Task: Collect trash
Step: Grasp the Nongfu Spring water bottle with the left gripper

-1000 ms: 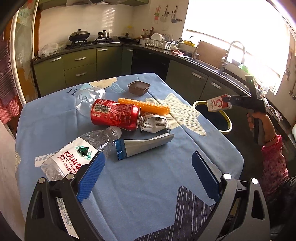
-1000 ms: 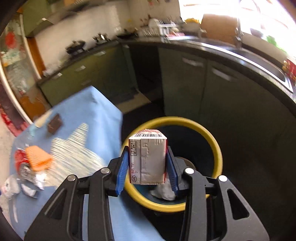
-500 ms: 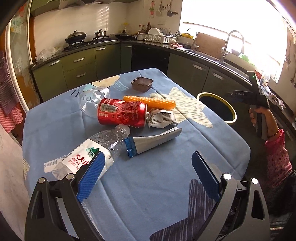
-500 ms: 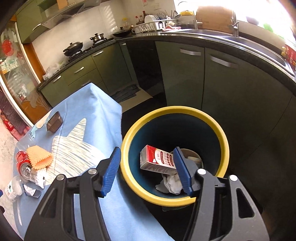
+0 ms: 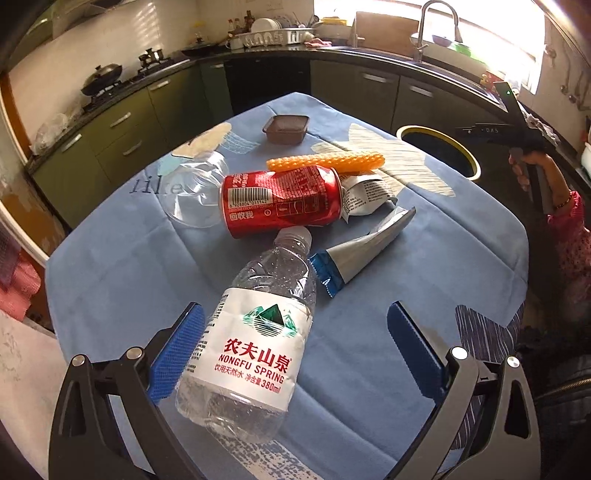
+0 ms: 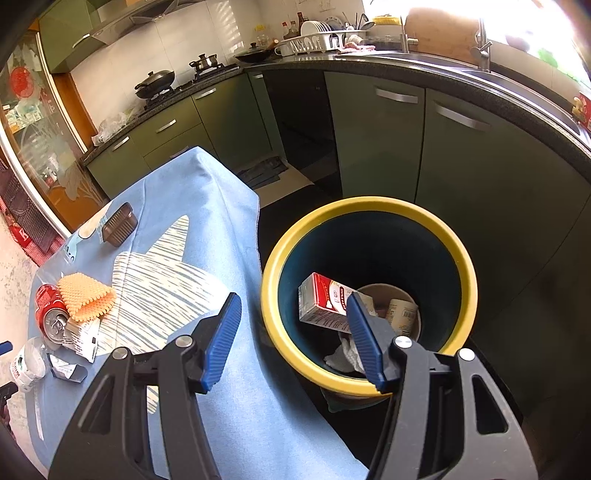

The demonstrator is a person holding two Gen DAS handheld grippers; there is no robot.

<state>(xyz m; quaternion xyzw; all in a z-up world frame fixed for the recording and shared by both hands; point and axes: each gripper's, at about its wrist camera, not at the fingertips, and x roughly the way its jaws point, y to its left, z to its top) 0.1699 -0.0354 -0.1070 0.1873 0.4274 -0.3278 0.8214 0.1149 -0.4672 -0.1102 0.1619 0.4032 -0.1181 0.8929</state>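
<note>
between the wide-open left gripper [image 5: 295,347] fingers, on the table [image 5: 122,258], lies 1 water bottle [image 5: 255,339]: light, thin-walled, slippery (looks empty). grip across the labelled middle. right gripper [image 6: 293,339] gapes empty over the bin [image 6: 369,206].

Strong daylight from window [image 5: 498,33], blown out white above the sink tap [image 5: 437,22]. Glare repeats top right in right wrist view. Fisheye bends cabinets; corners vignette black. Bin interior [image 6: 369,258] shadowed. Focus sharp.
</note>
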